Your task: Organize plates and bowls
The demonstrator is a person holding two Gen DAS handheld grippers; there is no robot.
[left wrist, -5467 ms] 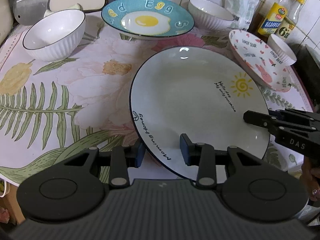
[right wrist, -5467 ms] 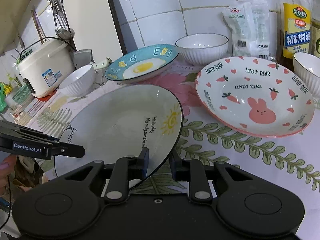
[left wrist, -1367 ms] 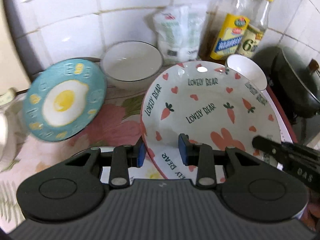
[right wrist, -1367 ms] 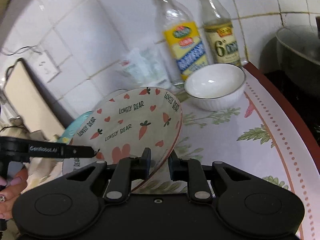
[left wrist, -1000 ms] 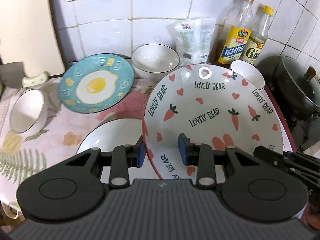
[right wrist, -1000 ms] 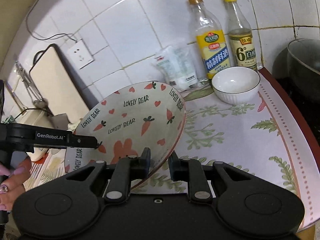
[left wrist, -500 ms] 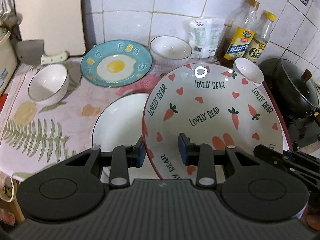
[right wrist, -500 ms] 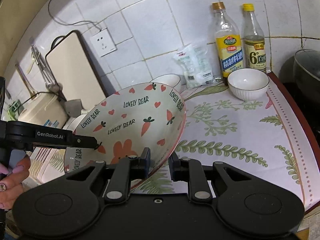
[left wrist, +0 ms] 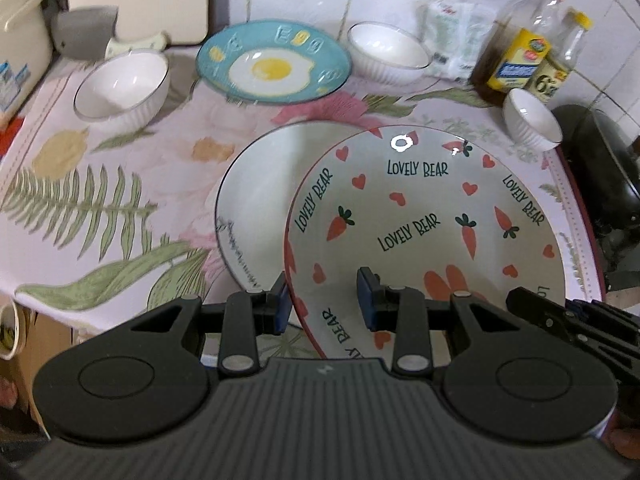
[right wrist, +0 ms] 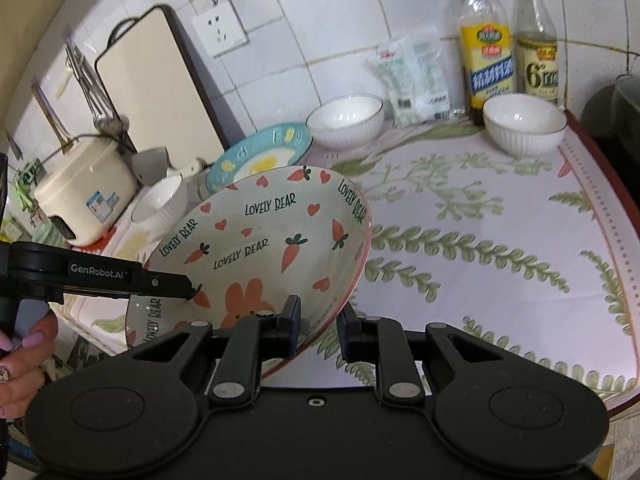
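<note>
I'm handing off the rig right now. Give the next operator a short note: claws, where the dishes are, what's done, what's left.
Left claw and right claw: both shut on the carrot plate, held above the white plate.
On the counter: white plate, egg plate, three bowls, all apart.
Done: white plate placed, carrot plate lifted.
Left: lower carrot plate onto white plate, probably add egg plate, nest bowls.

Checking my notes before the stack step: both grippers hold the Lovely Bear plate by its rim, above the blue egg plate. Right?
Not quite. The left gripper and right gripper do hold the Lovely Bear plate by its rim, but the left wrist view shows it above the white plate; the egg plate lies farther back.
</note>
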